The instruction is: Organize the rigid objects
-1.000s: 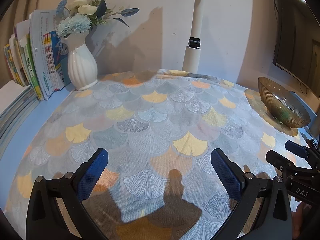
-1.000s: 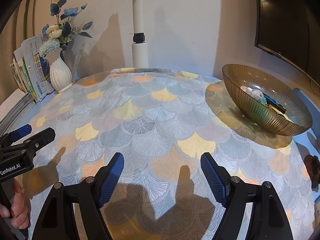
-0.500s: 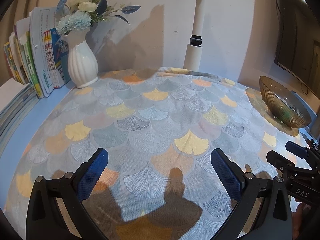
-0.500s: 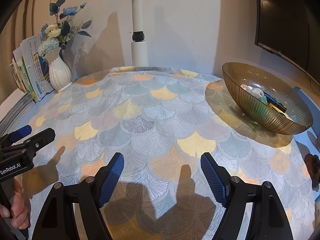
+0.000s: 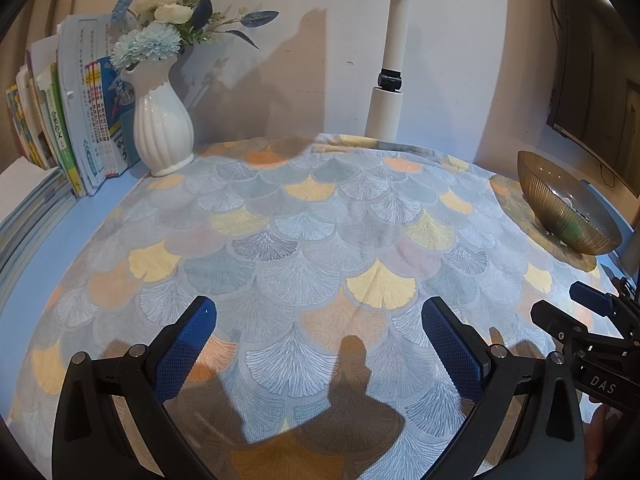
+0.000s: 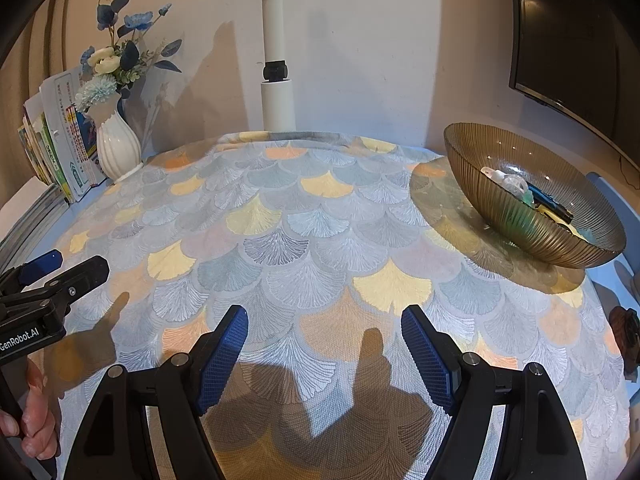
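Observation:
A ribbed amber glass bowl (image 6: 532,232) stands at the right on the fan-patterned tablecloth (image 6: 304,240); it also shows in the left wrist view (image 5: 560,208). Several small objects (image 6: 524,192), white, green, blue and yellow, lie inside it. My left gripper (image 5: 320,340) is open and empty, low over the near part of the cloth. My right gripper (image 6: 324,344) is open and empty too, to the right of the left one, with the bowl ahead to its right. Each gripper shows at the edge of the other's view.
A white vase with flowers (image 5: 162,128) and upright books (image 5: 72,120) stand at the far left. A white pole (image 5: 390,92) rises at the back edge. A dark screen (image 6: 568,40) hangs on the right wall. A dark object (image 6: 628,332) sits at the right edge.
Both views have shifted slightly, the scene sitting a little lower and farther; the grippers stay open and empty.

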The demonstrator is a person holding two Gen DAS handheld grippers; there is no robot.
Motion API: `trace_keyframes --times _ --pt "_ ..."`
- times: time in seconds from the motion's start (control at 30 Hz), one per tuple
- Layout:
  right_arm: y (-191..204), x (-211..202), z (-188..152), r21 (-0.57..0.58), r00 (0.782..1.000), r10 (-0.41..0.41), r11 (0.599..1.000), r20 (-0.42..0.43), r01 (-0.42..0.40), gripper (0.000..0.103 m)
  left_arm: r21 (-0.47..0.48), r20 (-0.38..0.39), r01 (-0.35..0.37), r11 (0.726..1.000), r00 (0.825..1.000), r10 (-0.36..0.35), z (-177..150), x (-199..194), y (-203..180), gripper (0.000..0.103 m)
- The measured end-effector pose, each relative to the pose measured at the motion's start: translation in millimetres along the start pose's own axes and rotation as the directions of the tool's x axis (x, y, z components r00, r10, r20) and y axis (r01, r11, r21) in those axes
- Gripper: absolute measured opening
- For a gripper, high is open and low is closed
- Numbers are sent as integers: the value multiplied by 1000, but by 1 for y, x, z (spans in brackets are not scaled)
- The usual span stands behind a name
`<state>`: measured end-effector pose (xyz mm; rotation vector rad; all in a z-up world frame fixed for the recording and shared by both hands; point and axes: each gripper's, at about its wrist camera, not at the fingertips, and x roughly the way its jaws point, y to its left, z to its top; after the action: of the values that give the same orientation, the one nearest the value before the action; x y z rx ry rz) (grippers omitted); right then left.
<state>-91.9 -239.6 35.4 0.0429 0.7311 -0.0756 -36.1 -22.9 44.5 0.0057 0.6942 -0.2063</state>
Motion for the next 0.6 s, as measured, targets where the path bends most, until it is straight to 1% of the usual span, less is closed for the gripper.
trace_keyframes --times 0.6 --pt "-1 2 0 -1 1000 -7 1000 -12 7 78 13 -15 -1 1000 1000 1 1 4 1 102"
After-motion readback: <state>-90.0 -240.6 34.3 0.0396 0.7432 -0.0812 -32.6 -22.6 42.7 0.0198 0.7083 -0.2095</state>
